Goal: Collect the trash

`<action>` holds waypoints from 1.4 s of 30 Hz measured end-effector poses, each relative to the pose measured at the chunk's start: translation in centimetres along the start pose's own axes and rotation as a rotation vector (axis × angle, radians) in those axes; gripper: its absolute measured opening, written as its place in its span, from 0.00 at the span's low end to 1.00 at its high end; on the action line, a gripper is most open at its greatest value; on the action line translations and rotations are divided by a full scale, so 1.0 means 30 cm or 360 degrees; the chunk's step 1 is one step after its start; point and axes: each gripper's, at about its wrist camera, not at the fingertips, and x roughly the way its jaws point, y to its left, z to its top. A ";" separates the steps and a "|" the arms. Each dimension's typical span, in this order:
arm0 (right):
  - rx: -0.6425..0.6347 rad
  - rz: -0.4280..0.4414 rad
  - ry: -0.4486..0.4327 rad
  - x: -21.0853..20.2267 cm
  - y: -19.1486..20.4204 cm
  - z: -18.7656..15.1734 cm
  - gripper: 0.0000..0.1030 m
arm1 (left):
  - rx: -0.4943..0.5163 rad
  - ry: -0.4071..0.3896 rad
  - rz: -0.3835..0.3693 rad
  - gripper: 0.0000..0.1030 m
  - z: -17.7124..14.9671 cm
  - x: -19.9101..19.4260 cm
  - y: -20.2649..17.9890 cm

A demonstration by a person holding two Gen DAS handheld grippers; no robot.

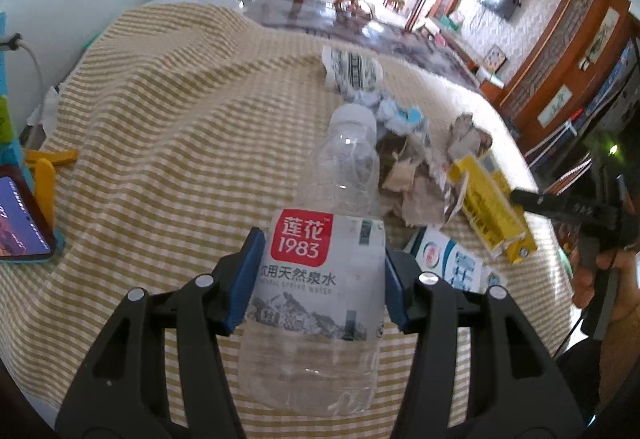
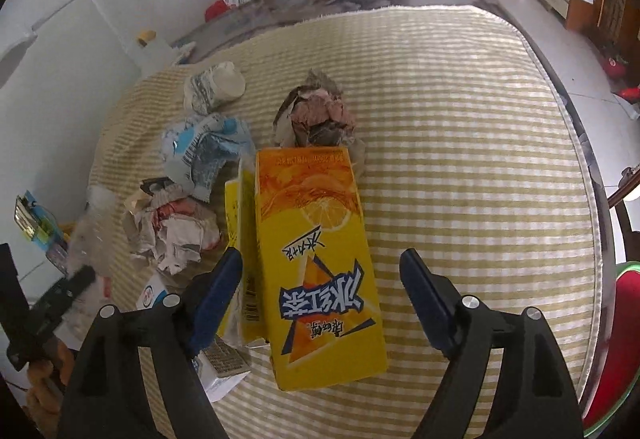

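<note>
My left gripper (image 1: 316, 279) has its fingers (image 1: 244, 275) clamped on the clear water bottle (image 1: 320, 263); its base is cut off behind my gripper. My right gripper (image 2: 320, 311) stands open, fingers (image 2: 212, 303) straddling the yellow tea carton (image 2: 320, 259) on the striped counter (image 2: 480, 159) without pressing. Left of the carton lies crumpled paper (image 2: 176, 231), and a white carton (image 2: 224, 367), possibly milk, is mostly hidden.

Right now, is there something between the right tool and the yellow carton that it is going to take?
Nothing visible does. The right tool is open, its two fingers on either side of the yellow carton, which lies on the striped cloth. Crumpled paper lies left of the carton, outside the fingers.
</note>
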 end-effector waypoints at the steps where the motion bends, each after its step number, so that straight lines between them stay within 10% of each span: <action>1: 0.0011 0.0010 -0.0009 -0.004 -0.005 0.000 0.76 | 0.0004 0.0021 0.0004 0.50 -0.003 0.010 -0.002; 9: 0.0070 0.0017 -0.0003 0.006 -0.030 -0.001 0.76 | 0.0038 0.0063 0.0013 0.67 -0.024 0.046 -0.027; 24: 0.0093 0.0038 0.0087 0.083 -0.016 -0.007 0.76 | 0.0146 0.0158 0.0041 0.67 -0.047 0.107 -0.080; 29: 0.0069 0.0040 0.0096 0.088 0.000 -0.017 0.58 | 0.0180 0.0157 0.0051 0.50 -0.053 0.118 -0.090; 42: -0.0080 -0.0070 -0.0510 -0.257 0.056 -0.109 0.57 | 0.0029 -0.0133 -0.0010 0.48 -0.041 0.000 -0.050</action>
